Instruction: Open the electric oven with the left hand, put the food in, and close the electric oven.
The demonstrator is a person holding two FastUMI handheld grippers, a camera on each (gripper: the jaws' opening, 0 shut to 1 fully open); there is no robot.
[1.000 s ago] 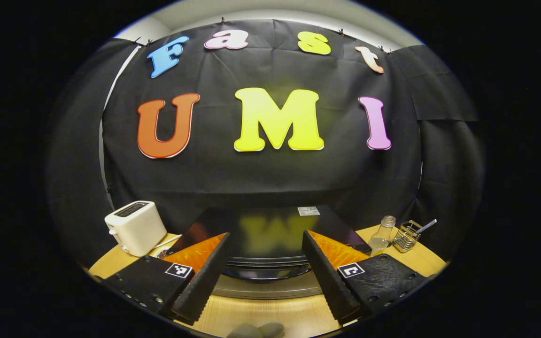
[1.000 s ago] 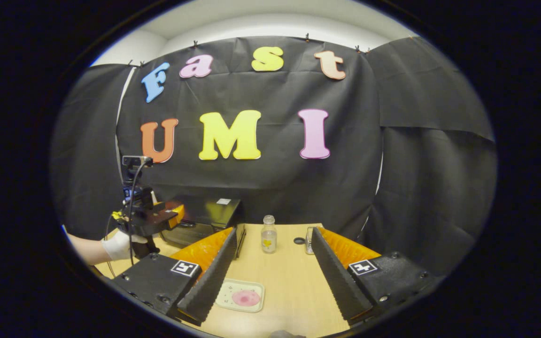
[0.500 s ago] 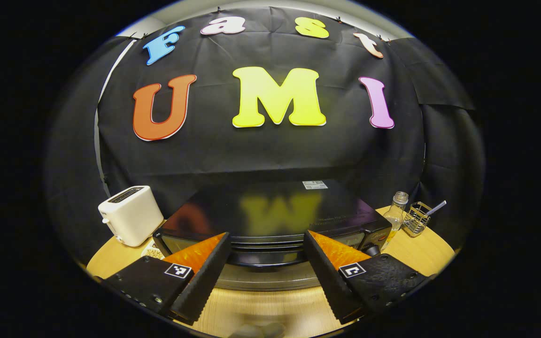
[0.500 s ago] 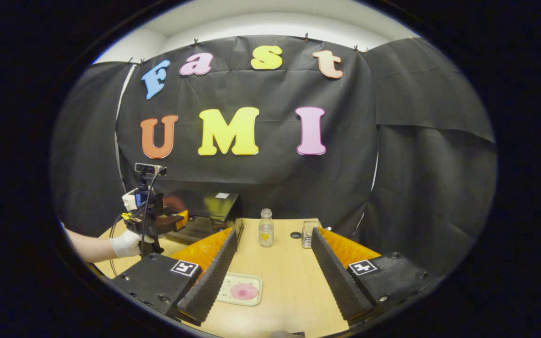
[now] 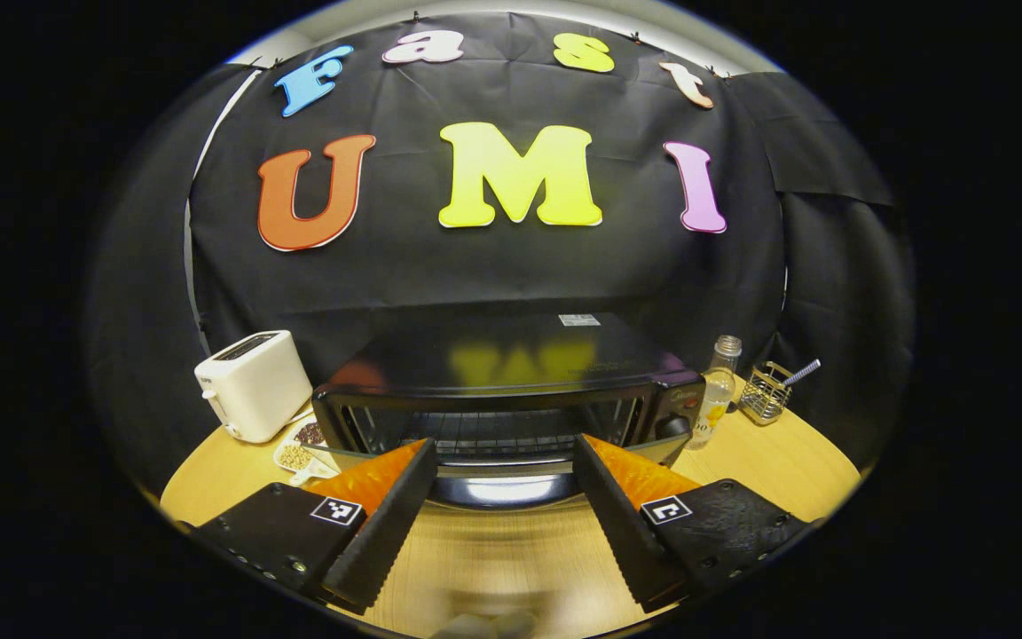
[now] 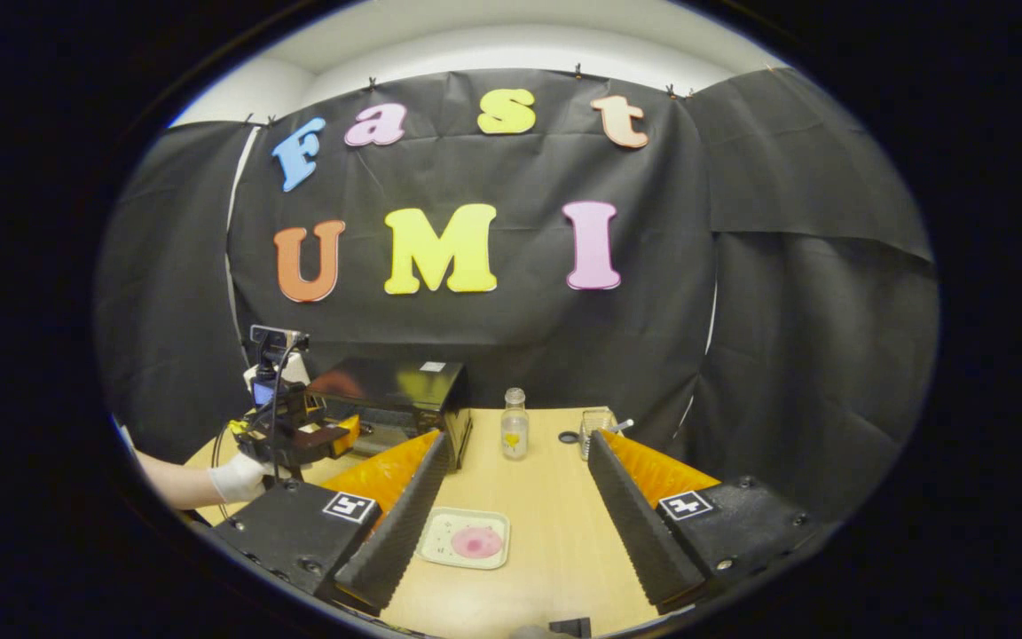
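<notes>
Centre frame, the electric oven (image 5: pixel 511 390) stands door down, ready for loading; the left gripper (image 5: pixel 504 519) and right gripper (image 6: pixel 511 524) are both spread and empty, the right one above the food tray (image 6: pixel 465 538).

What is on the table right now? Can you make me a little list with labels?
oven: black, door pulled down open, rack showing inside
left gripper: open, fingers either side of the door's edge
right gripper: open, above the food tray
food tray: pale, pink food on it, lying on the table
toaster: white, left of the oven
bottle: clear, right of the oven
wire holder: beside the bottle
</notes>
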